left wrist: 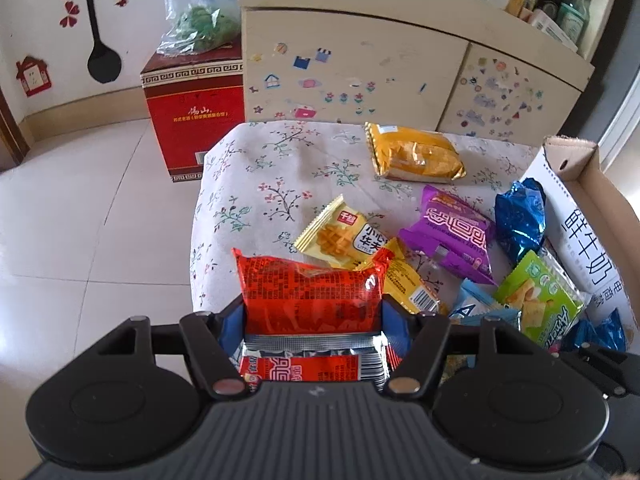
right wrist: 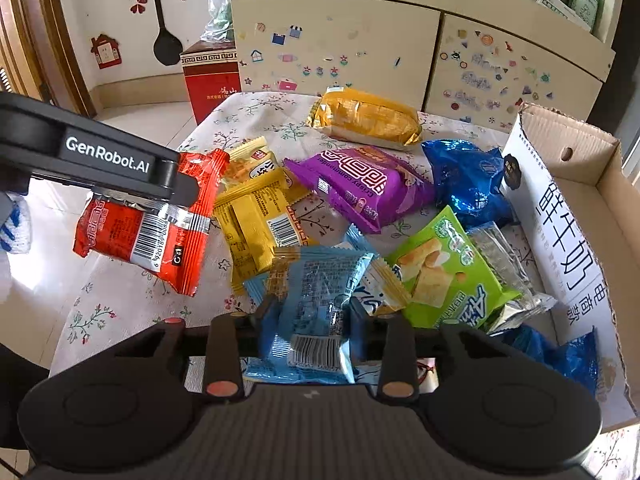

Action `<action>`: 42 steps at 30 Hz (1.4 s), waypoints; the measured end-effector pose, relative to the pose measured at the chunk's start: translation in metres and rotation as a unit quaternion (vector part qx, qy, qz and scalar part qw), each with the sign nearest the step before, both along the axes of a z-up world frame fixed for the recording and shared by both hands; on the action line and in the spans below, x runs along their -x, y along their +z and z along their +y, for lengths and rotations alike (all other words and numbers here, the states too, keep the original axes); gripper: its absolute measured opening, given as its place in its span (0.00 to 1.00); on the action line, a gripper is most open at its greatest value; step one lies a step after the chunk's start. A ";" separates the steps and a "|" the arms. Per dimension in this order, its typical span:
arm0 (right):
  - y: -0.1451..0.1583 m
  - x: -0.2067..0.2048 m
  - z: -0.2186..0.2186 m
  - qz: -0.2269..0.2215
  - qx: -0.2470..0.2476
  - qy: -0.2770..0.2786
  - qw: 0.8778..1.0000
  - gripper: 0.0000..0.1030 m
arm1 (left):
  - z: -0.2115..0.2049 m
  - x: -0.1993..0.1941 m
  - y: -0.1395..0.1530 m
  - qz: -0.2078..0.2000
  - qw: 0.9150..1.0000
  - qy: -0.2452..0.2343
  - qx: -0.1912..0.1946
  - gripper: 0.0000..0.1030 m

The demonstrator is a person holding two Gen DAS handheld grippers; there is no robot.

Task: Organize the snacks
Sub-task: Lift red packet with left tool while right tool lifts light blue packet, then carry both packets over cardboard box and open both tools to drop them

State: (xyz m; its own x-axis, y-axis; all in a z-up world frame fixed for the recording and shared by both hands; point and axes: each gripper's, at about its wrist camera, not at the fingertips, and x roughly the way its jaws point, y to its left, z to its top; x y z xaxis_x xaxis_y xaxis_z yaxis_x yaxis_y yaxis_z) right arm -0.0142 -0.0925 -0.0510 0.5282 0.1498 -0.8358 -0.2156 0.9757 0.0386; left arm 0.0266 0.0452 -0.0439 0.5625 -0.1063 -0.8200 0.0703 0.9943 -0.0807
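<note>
The left gripper (left wrist: pixel 312 316) has its jaws clamped on a red packet (left wrist: pixel 310 292), held clear of the table (left wrist: pixel 248 184) at about 9 o'clock from the snack pile in the right wrist view. The right gripper (right wrist: pixel 314 312) has its jaws closed on a light blue packet (right wrist: pixel 316 300) at the pile's 6 o'clock edge; whether that packet is lifted or resting on its neighbours cannot be told.

The rest of the snacks lie loose on the cloth: a purple packet (right wrist: pixel 360 188) in the middle, a green packet (right wrist: pixel 444 268) at 4 o'clock touching the blue one's neighbours, an orange packet (right wrist: pixel 368 120) at 12 o'clock, yellow packets (right wrist: pixel 256 220) at 9 o'clock. The box (right wrist: pixel 576 208) stands open at 3 o'clock, just beside the pile.

The risks, as a judgement: both packets are slippery film pinched near one end, so either could slide out or swing. Lifting the light blue packet may drag the small packets overlapping it. The red packet hangs near the table's edge; a slip there would probably send it to the floor (left wrist: pixel 80 220).
</note>
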 end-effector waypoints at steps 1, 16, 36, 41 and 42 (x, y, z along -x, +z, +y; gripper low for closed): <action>0.001 0.001 -0.002 0.000 -0.002 -0.002 1.000 0.39 | -0.001 0.000 0.001 -0.002 1.000 -0.002 -0.001 0.65; 0.038 0.002 -0.047 -0.026 -0.072 -0.060 0.995 0.37 | -0.036 0.006 0.018 -0.046 0.997 -0.049 -0.022 0.65; 0.079 0.013 -0.106 -0.086 -0.067 -0.128 0.986 0.37 | -0.104 0.015 0.037 -0.107 0.986 -0.123 -0.034 0.65; 0.089 0.018 -0.122 -0.101 -0.065 -0.145 0.982 0.37 | -0.120 0.018 0.040 -0.116 0.983 -0.141 -0.029 0.65; 0.090 0.020 -0.125 -0.103 -0.065 -0.147 0.982 0.37 | -0.123 0.018 0.040 -0.118 0.982 -0.145 -0.027 0.65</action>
State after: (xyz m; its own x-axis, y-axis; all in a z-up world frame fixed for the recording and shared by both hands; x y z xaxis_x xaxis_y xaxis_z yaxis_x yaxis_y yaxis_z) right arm -0.0342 -0.2172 0.0393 0.7202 0.0640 -0.6908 0.0591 0.9865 0.1530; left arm 0.0089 -0.0782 -0.0038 0.6905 -0.2490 -0.6791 0.3605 0.9324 0.0247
